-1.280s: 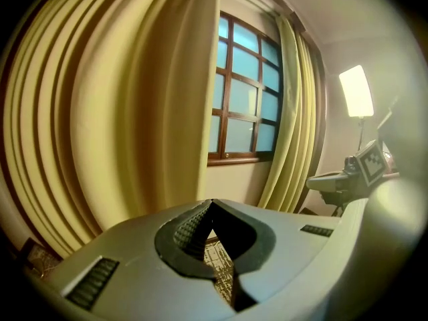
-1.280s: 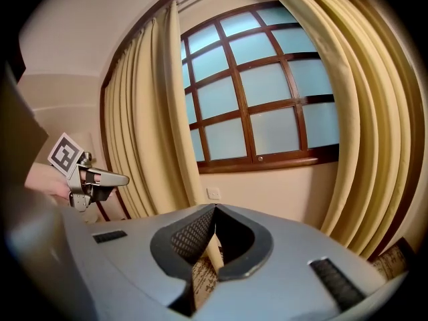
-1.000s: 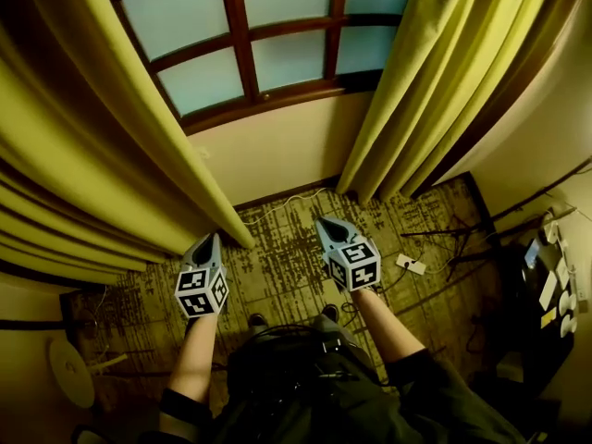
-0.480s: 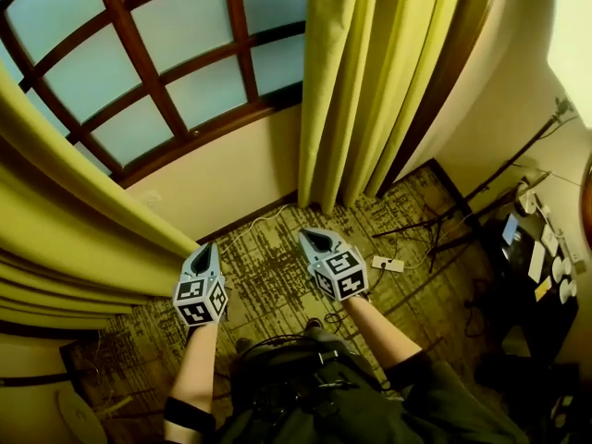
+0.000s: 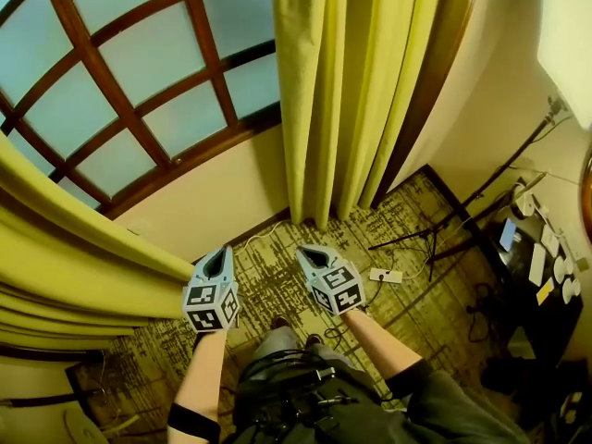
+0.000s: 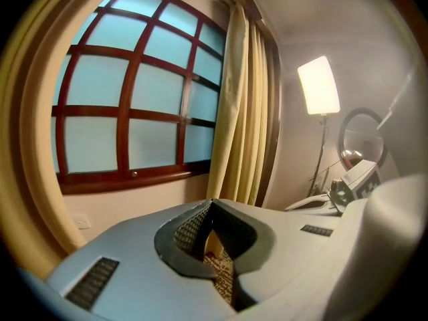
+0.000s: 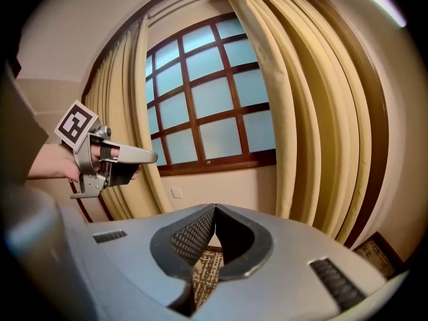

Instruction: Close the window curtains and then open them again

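We stand in what looks like a furnished bedroom or hotel room, not a workplace. A dark wood-framed window of frosted square panes [image 5: 139,72] fills the wall, flanked by floor-length yellow-green curtains [image 5: 351,91]. Underfoot lies a brown-and-cream patterned carpet [image 5: 277,280], with a white power strip [image 5: 386,275] and its cable on it. To the right we see a lit floor lamp with a white shade [image 6: 319,85], a round mirror [image 6: 361,136] and a dark tabletop [image 5: 518,313] strewn with small items. A white wall socket [image 6: 81,221] sits below the sill.
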`<state>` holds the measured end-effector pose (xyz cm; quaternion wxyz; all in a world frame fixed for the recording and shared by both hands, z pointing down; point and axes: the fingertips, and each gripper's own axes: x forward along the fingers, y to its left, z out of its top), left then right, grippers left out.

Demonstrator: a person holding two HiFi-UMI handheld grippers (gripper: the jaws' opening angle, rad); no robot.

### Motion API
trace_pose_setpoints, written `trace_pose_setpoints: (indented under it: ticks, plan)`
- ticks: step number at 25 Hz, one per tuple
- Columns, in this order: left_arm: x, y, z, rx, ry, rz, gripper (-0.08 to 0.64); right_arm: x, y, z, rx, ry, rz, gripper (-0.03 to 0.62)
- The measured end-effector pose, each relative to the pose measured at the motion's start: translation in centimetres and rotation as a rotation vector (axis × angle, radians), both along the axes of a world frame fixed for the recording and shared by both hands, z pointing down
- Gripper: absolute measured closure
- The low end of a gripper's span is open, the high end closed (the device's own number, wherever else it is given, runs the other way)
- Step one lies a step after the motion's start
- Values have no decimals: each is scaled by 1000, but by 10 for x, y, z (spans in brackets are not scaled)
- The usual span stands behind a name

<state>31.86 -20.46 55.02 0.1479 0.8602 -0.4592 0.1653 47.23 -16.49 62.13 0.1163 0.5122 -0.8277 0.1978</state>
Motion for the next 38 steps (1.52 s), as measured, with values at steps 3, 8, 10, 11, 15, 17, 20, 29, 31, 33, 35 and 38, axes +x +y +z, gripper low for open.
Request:
trace_pose_setpoints:
  ticks: [3,8,10,11,15,17,20,29,31,33,35,38]
  plan:
    - [23,-25,-12,11,20,58,560,1,-17,3,-6,7,11,592]
    - [70,-76,-37,52,16,175,560,17,-50,-3,4,31,73,592]
    - [93,-98,-52,72,20,225,560,28,-69,-12,21,41,113,592]
    - [103,-109,-60,83,24,245,560,33,-78,-17,31,44,133,592]
    - [138,-153,-91,121,36,302,560,51,-112,-37,68,70,201,588]
    - [156,-172,-104,143,42,332,560,60,-129,-51,83,71,238,574]
    - [178,-197,-125,161,63,368,544,73,-156,-79,118,85,291,563]
    - [223,-232,-182,230,88,408,473,101,-205,-133,190,157,343,558]
    - [234,-238,-196,255,85,406,438,108,-215,-144,206,162,351,536]
    - [245,-244,-211,271,84,399,400,113,-227,-157,226,161,342,517]
    - [256,-250,-224,281,88,390,344,119,-239,-170,248,161,332,479]
    - [269,-266,-243,320,85,358,240,135,-257,-185,273,153,340,386]
